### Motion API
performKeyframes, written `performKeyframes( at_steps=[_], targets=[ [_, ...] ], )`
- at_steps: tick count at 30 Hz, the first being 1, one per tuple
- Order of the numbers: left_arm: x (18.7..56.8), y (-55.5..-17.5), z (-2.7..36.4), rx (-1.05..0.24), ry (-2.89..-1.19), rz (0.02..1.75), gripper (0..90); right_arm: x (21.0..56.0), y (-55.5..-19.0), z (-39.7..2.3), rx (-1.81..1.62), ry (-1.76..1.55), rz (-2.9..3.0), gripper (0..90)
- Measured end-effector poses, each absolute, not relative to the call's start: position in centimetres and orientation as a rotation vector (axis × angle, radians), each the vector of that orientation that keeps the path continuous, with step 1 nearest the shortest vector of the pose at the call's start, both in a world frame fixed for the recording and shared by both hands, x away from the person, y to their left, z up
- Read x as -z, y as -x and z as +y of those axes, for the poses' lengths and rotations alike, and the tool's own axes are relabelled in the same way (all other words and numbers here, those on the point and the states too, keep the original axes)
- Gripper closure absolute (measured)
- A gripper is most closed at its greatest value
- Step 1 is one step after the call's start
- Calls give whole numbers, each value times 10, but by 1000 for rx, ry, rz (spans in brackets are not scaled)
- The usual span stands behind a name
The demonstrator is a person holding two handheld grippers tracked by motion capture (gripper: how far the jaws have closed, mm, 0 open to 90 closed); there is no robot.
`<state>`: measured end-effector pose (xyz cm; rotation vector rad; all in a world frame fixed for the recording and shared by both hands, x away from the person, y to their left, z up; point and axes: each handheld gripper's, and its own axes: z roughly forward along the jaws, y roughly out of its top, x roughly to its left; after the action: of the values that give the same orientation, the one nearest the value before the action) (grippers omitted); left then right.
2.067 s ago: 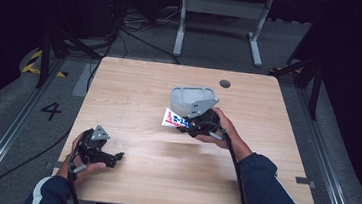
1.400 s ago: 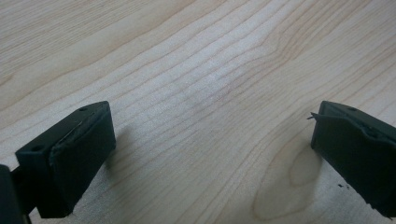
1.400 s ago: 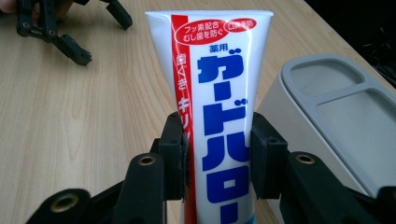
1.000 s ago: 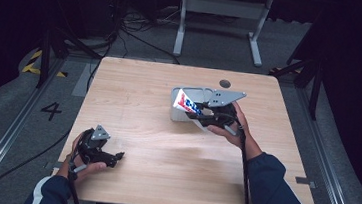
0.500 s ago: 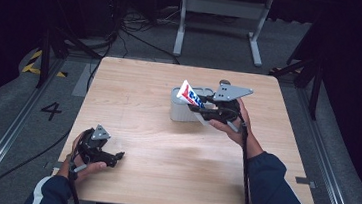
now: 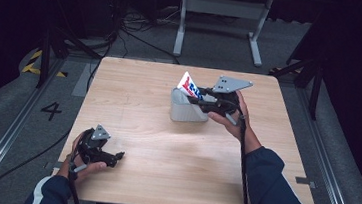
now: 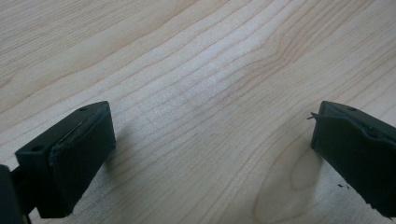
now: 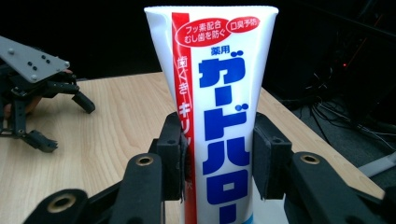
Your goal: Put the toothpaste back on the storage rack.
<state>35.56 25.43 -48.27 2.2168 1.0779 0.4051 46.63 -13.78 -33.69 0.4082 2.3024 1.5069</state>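
The right gripper (image 8: 217, 158) clamps a white plastic toothpaste tube w/ red stripe & blue lettering (image 8: 217, 93), holding it upright-tilted over a grey plastic cup (image 6: 184, 111) mid-table. The left gripper (image 7: 210, 154) rests near the wooden table (image 6: 161, 180) front-left edge, jaws wide apart, nothing between.

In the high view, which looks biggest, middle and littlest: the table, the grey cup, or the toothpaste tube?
1. The table looks biggest by far.
2. The grey cup comes next.
3. The toothpaste tube looks littlest, but part of it hides behind the right claw holding it, so it may not really be smaller than the cup.
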Motion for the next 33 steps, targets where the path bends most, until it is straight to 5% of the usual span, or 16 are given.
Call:
performKeyframes(
  at_steps=[33],
  targets=[
    [483, -355, 254, -409, -2208, 1083, 2, 326, -501, -124, -1514, -495, 2213, 613]
  ],
)
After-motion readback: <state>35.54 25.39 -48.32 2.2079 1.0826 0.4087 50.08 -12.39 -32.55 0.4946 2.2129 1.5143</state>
